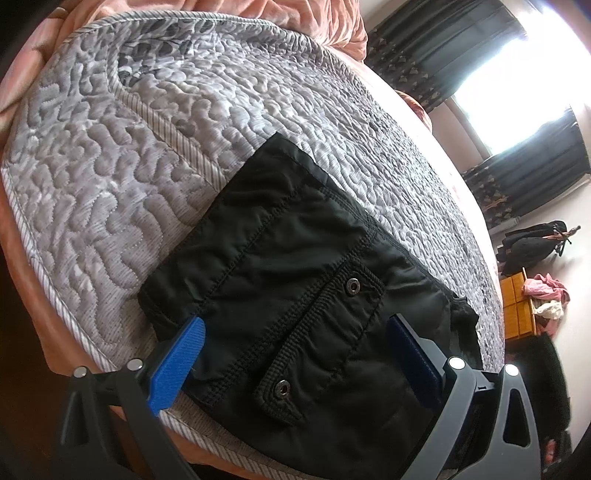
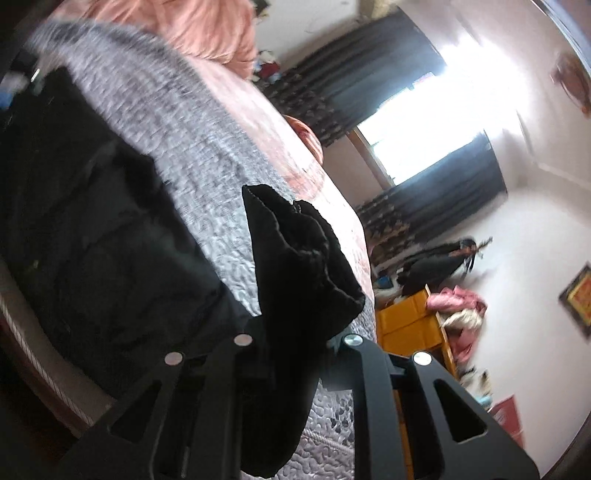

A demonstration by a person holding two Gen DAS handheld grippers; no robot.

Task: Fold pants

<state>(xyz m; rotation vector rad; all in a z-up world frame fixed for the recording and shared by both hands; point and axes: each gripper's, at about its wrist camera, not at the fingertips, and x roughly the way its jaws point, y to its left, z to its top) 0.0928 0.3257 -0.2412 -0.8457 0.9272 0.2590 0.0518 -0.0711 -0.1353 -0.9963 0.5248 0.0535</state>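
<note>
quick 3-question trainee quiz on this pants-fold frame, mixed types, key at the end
1. True or false: the left tool is clamped shut on the black quilted pants.
2. Which tool holds a bunched fold of the pants?
A. left
B. right
C. neither
3. Fill in: the pants lie on a grey quilted ____ over a pink bedspread.

Key:
1. False. Its blue pads stand wide apart over the snap-button pocket flap.
2. B. Black fabric rises from the right tool.
3. Mat
</note>
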